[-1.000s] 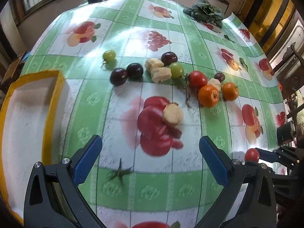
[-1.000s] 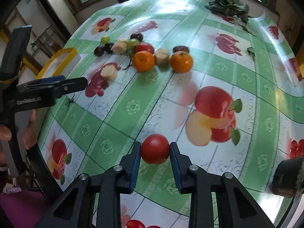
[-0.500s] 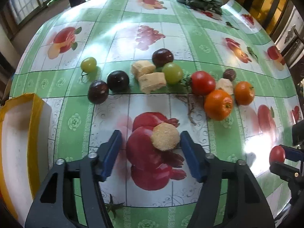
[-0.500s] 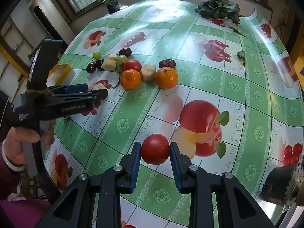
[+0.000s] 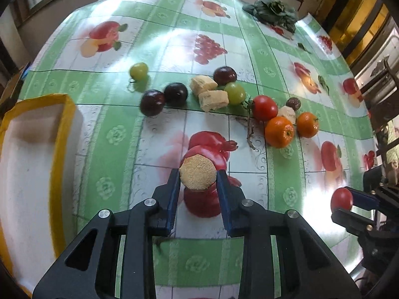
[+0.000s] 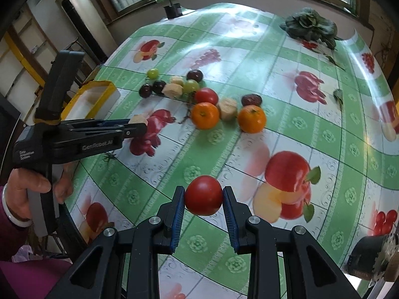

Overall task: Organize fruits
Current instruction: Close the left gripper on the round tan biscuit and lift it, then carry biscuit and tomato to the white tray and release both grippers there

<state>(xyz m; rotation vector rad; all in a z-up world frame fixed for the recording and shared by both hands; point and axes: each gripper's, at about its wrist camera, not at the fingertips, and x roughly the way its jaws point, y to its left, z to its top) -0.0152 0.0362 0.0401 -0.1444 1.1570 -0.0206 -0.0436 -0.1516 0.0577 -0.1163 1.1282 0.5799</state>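
Observation:
My left gripper [image 5: 198,178] is shut on a round beige banana slice [image 5: 198,174], held just above the fruit-print tablecloth. My right gripper [image 6: 203,195] is shut on a red tomato [image 6: 203,195] over the cloth; it also shows in the left wrist view [image 5: 341,199]. Loose fruit lies in a row beyond: green grapes [image 5: 138,71], dark plums [image 5: 152,102], banana pieces [image 5: 213,98], a second tomato [image 5: 264,104], two oranges [image 5: 279,132]. A yellow-rimmed white tray [image 5: 62,134] stands at the left.
A leafy green vegetable [image 5: 274,11] lies at the far right of the table. A dry stem [image 5: 249,132] lies by the oranges. A dark date [image 6: 250,99] sits behind the oranges. The table edge runs near the left hand [image 6: 37,186].
My left gripper moved forward over the banana slice and closed on it; it was wide open a second ago. My right gripper kept hold of the tomato and lifted it.

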